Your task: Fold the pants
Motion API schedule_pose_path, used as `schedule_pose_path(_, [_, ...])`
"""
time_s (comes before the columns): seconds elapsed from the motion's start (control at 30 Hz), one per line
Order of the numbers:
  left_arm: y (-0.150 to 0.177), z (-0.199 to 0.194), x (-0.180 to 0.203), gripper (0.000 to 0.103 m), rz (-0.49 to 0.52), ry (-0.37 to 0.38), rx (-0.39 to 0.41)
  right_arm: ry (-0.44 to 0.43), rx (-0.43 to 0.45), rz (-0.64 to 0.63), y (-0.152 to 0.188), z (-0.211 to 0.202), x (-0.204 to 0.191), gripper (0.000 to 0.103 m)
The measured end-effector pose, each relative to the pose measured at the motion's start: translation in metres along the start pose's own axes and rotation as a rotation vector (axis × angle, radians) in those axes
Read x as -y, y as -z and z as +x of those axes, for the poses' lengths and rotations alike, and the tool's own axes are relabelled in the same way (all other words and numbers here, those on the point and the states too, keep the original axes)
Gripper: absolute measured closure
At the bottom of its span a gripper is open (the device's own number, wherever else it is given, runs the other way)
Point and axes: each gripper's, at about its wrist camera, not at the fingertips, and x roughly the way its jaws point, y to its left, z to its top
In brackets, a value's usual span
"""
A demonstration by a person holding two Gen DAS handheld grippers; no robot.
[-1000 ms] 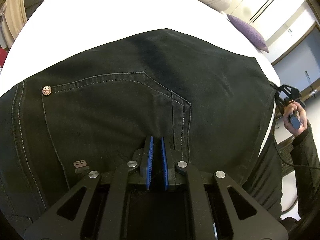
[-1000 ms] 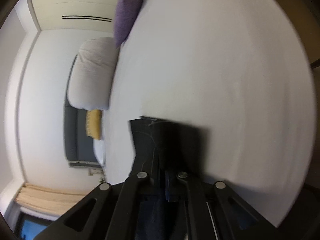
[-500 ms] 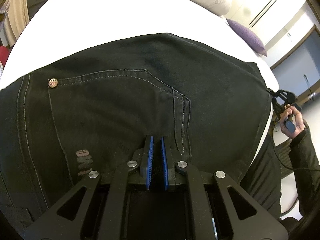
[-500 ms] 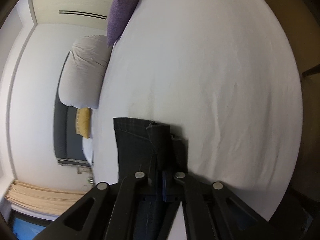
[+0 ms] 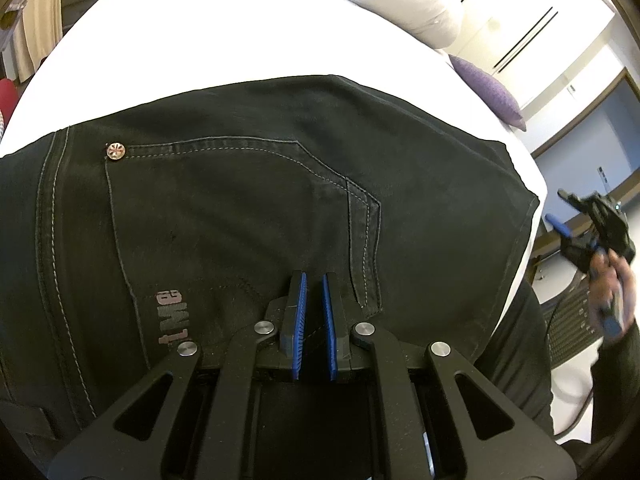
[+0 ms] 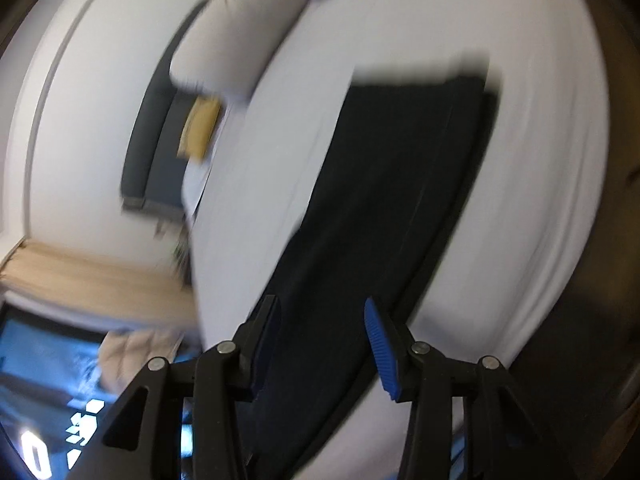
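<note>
So we've got the black pants (image 5: 248,200) spread flat on the white bed (image 5: 240,32), our left gripper (image 5: 314,304) pinched nearly closed on the fabric by the back pocket (image 5: 240,216), while over right our right gripper (image 6: 320,340) is opening up, fingers (image 6: 380,344) holding nothing.

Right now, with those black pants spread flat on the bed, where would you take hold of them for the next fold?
Probably at the leg-end hem of the pants, at a corner. The fabric lies flat on the white bed, so only an edge gives something to pinch. Come in low from beyond that hem, one jaw slid under the edge. The right gripper, its jaws opening with nothing between them, is nearest.
</note>
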Motion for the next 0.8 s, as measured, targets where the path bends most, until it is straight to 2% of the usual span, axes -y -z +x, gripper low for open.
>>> schedule_pose_path(0.1, [0.001,-0.003,-0.003,0.095,0.004,0.000,-0.001,-0.037,-0.141,0.026,0.044,0.027,-0.001,0.055])
schedule_pose_path(0.27, [0.002,-0.004,-0.002,0.095,0.006,0.007,0.007,-0.035,-0.260,0.050,0.082,0.056,0.003,0.055])
schedule_pose_path(0.57, [0.003,-0.004,-0.002,0.095,0.007,0.007,0.012,-0.051,-0.297,0.067,0.092,0.074,-0.009,0.054])
schedule_pose_path(0.8, [0.004,-0.004,-0.002,0.095,0.008,0.004,0.010,-0.073,-0.310,0.032,0.095,0.065,-0.030,0.054])
